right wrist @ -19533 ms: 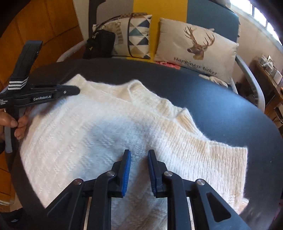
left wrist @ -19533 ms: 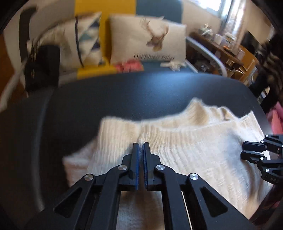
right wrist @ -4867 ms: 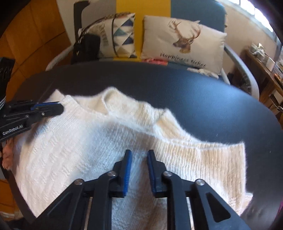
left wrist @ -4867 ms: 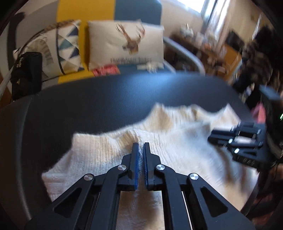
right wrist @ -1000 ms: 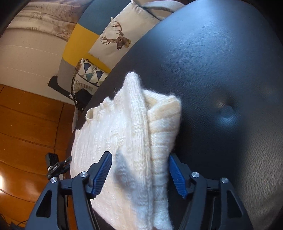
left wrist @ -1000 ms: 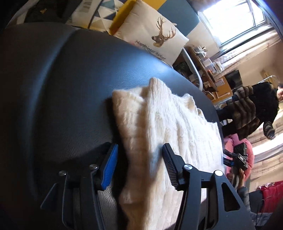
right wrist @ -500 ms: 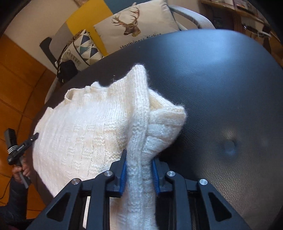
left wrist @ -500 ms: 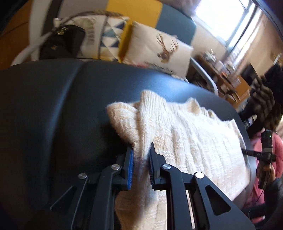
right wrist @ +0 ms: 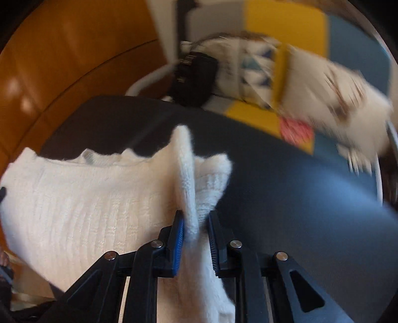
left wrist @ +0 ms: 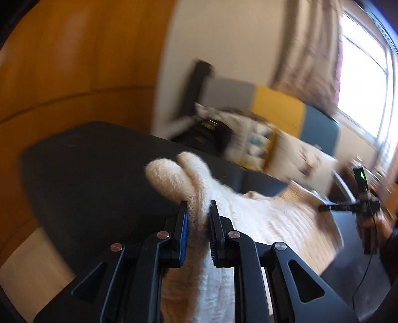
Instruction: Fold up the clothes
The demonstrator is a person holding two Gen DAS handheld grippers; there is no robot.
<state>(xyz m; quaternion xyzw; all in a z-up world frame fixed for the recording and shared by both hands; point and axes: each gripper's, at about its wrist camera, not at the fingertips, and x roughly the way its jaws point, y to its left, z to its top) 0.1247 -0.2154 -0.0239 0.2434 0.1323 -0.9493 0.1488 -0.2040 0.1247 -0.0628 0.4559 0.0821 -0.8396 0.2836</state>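
Observation:
A cream knitted sweater [left wrist: 261, 218] lies on a black padded table [left wrist: 87, 174]. My left gripper [left wrist: 197, 211] is shut on a bunched fold at the sweater's left edge, and the fabric stands up above the blue pads, lifted off the table. In the right wrist view the sweater [right wrist: 87, 198] spreads out to the left. My right gripper [right wrist: 195, 218] is closing on a raised fold at its right edge, with the knit pinched between the pads. Both views are blurred by motion.
Behind the table [right wrist: 286, 198] is a sofa with a yellow and blue back [right wrist: 286, 22], patterned cushions [right wrist: 335, 82] and a black bag [right wrist: 194, 74]. An orange wooden wall [left wrist: 74, 74] stands to the left. A hand [left wrist: 368, 226] holding a black device shows at the right edge.
Both grippers went from open around the sweater's side edges to shut on them. Both have risen, lifting the pinched folds, and both views have swung towards the wooden wall.

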